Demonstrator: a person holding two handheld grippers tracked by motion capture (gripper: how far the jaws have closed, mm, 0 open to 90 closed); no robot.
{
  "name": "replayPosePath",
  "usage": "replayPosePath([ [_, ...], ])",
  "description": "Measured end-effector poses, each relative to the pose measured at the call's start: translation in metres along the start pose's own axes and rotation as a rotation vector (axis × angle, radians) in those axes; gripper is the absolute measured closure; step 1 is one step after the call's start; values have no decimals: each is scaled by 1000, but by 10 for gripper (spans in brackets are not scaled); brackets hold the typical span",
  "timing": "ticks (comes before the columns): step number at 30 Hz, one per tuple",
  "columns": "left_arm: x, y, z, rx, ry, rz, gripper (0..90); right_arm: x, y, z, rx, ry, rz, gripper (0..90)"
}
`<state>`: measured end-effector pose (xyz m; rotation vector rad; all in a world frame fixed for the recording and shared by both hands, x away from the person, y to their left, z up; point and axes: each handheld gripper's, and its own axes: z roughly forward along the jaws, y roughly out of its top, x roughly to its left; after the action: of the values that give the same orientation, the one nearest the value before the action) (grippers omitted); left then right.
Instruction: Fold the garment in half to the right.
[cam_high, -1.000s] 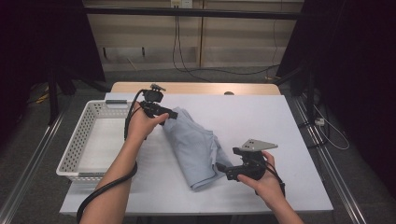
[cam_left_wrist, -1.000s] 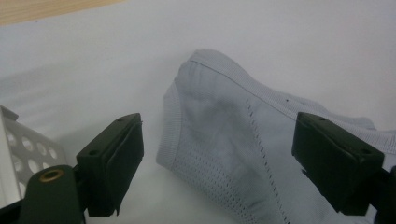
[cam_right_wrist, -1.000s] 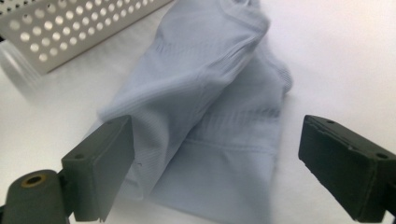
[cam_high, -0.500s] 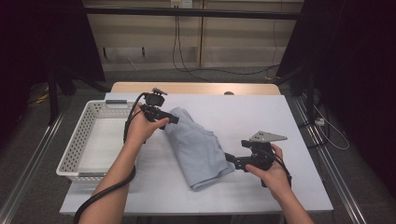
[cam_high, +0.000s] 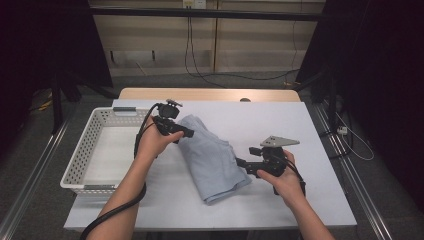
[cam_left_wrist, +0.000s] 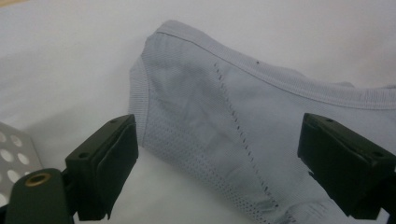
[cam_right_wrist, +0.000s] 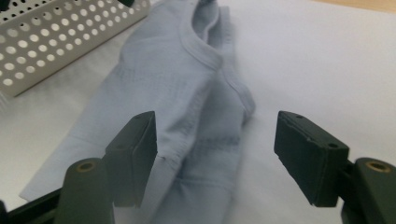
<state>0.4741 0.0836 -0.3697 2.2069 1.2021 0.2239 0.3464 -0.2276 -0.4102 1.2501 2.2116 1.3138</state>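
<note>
A folded light blue garment (cam_high: 212, 157) lies on the white table (cam_high: 305, 125), running from near the basket toward the front edge. My left gripper (cam_high: 189, 133) is at its far left end, open, with the ribbed hem (cam_left_wrist: 224, 107) lying just ahead of the wide jaws (cam_left_wrist: 219, 163). My right gripper (cam_high: 241, 162) points left at the garment's right edge. Its jaws have just been closing, and a fold of the cloth (cam_right_wrist: 187, 79) lies between them (cam_right_wrist: 215, 158) without the pads pressing on it.
A white perforated basket (cam_high: 80, 160) stands at the table's left, close to the garment; its wall shows in the right gripper view (cam_right_wrist: 56, 37). Bare table lies to the right of the garment and behind it. Cables trail from both grippers.
My right gripper has moved away from the front edge along the garment's right side, and its jaws stand narrower. The left gripper has stayed at the garment's far end.
</note>
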Motion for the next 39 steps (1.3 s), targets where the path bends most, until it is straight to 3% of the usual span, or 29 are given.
replayPosePath([
  [3, 0, -1, -1, -2, 2, 5, 126, 6, 4, 6, -9, 23, -6, 367],
  [5, 0, -2, -3, -8, -5, -1, 123, 8, 5, 11, 7, 3, -18, 433],
  [7, -1, -3, -4, -12, -6, 0, 122, 6, 5, 18, 2, 23, 6, 515],
  [8, -1, -4, -4, -17, -8, 0, 121, 5, 4, 21, 0, 44, 21, 569],
  [11, -1, -7, -5, -16, -11, 6, 121, 5, 2, 26, 13, 50, 23, 882],
  [12, -1, -8, -5, -20, -7, 5, 121, 4, 1, 25, 2, 37, 28, 900],
  [21, -4, -15, -4, -19, -16, 15, 120, -4, -7, 17, 16, -46, 17, 900],
  [24, -5, -17, -2, -15, -23, 13, 117, -7, -11, 21, 17, -51, 17, 900],
  [29, -4, -22, 1, -10, -31, 3, 117, -6, -13, 31, 37, -77, -37, 900],
  [34, -5, -25, 2, -12, -34, -7, 115, -7, -14, 35, 39, -74, -41, 896],
  [39, -8, -27, 1, -22, -34, -5, 114, -8, -15, 36, 55, -82, -69, 796],
])
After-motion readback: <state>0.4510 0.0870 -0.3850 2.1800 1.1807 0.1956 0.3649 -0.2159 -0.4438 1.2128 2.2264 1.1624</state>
